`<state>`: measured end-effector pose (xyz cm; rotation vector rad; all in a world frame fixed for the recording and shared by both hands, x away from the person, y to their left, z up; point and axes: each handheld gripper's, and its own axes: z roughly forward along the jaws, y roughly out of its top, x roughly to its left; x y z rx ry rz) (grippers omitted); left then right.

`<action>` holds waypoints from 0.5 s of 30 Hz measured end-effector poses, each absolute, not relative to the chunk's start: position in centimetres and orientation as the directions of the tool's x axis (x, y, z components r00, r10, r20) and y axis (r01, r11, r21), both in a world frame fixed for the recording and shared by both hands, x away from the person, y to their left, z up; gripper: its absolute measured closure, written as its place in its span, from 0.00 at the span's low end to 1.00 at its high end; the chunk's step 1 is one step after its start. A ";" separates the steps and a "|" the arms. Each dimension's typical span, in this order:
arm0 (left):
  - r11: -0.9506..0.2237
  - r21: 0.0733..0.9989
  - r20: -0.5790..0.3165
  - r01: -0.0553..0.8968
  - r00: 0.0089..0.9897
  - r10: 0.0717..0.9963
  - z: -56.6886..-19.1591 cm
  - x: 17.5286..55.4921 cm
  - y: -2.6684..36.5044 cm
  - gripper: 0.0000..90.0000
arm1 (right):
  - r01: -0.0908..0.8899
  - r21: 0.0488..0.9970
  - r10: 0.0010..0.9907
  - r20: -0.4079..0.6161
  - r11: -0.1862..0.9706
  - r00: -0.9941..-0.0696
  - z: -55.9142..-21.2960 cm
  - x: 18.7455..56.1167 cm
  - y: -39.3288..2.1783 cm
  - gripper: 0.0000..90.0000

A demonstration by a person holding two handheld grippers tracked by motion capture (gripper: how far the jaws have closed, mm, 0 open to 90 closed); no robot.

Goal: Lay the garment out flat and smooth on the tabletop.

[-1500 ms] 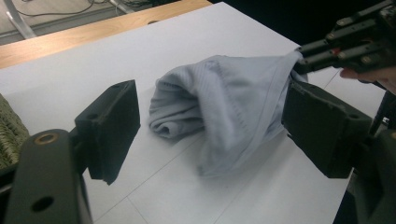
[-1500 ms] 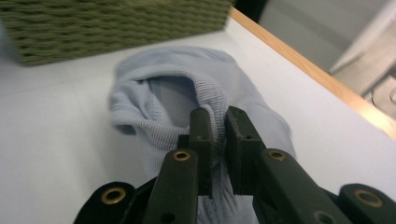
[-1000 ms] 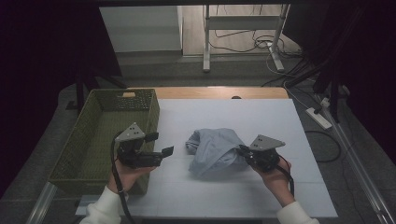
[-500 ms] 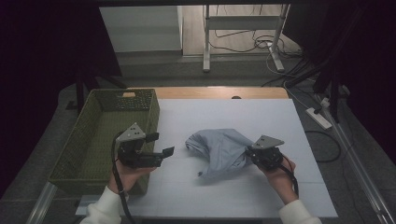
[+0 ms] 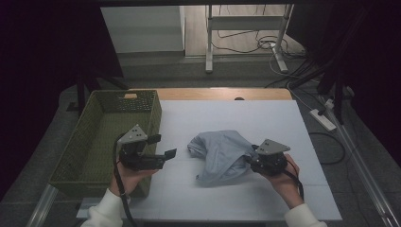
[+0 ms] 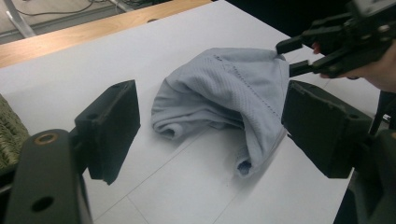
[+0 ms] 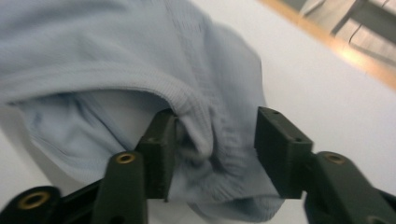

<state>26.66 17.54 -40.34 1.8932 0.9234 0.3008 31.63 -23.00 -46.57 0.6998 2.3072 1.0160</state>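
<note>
Toward the counter's (image 5: 283,118) right edge the crumpled grey cloth (image 5: 222,153) lies with a fold between the right gripper's (image 7: 212,144) jaws, just opened and half-wide, so it may slip free; the left gripper (image 5: 166,150) gapes empty.

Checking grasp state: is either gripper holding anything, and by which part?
Nothing held. Right gripper jaws have just been opening around a fold of the crumpled light-blue cloth; left gripper open, empty.

A soft, matt, pale-blue knitted cloth garment (image 6: 224,100) with stitched seams is seen on a smooth, matt white table surface (image 5: 227,118) edged in wood. A coarse woven green basket (image 5: 101,137) is shown. Matt black plastic jaws are borne by both grippers.
</note>
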 end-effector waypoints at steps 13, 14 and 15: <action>-0.242 0.850 -0.173 0.467 0.683 0.710 -40.3 26.6 17.5 0.22 | 0.143 0.827 0.534 -0.209 0.543 -0.819 -44.7 29.1 -19.3 0.44; -0.242 0.850 -0.173 0.467 0.683 0.710 -40.3 26.6 17.5 0.22 | 0.140 0.828 0.525 -0.204 0.542 -0.826 -44.7 28.9 -19.0 0.44; -0.243 0.851 -0.173 0.467 0.683 0.709 -40.3 26.6 17.5 0.22 | 0.135 0.825 0.515 -0.206 0.548 -0.832 -44.8 28.7 -18.6 0.44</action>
